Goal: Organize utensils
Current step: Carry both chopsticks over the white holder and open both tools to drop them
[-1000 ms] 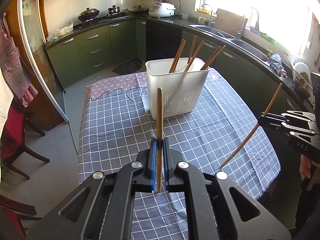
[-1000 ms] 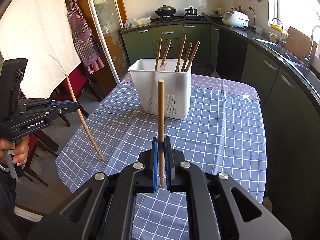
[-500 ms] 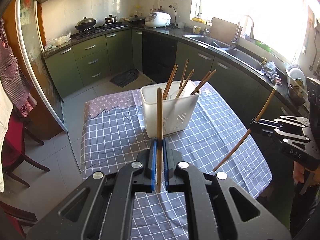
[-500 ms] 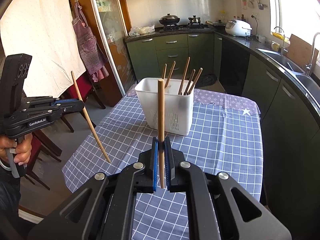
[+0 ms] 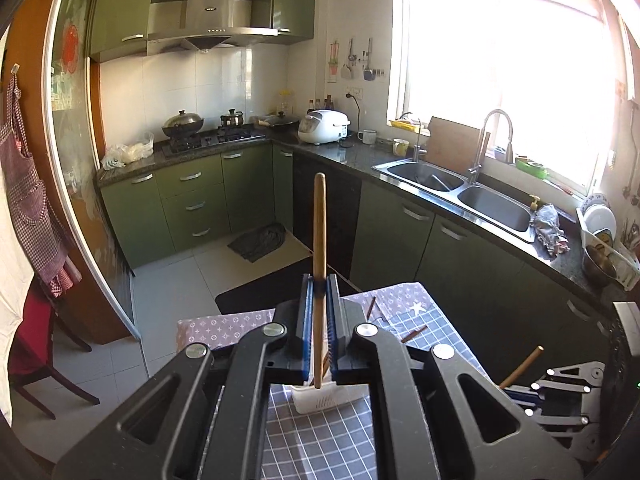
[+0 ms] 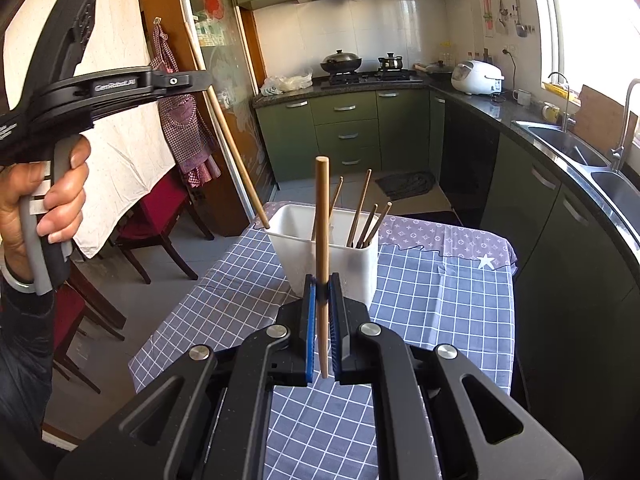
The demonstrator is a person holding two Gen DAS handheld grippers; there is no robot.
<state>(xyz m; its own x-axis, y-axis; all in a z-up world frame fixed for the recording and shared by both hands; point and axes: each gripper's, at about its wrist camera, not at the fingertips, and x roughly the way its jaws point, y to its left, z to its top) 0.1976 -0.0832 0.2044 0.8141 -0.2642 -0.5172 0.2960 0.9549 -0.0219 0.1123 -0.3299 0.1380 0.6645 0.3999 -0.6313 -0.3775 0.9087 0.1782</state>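
Above the white holder (image 6: 326,258), which stands on the checked surface (image 6: 440,300), both grippers hold one chopstick each. Right gripper (image 6: 323,312) fingers are clamped on a chopstick (image 6: 321,240) standing nearly upright in front of the holder. Left gripper (image 6: 200,80) (higher, to the holder's left) grips a slanted chopstick (image 6: 228,132) whose lower tip sits at the holder's near-left rim. Several more chopsticks (image 6: 366,220) lean inside the holder.
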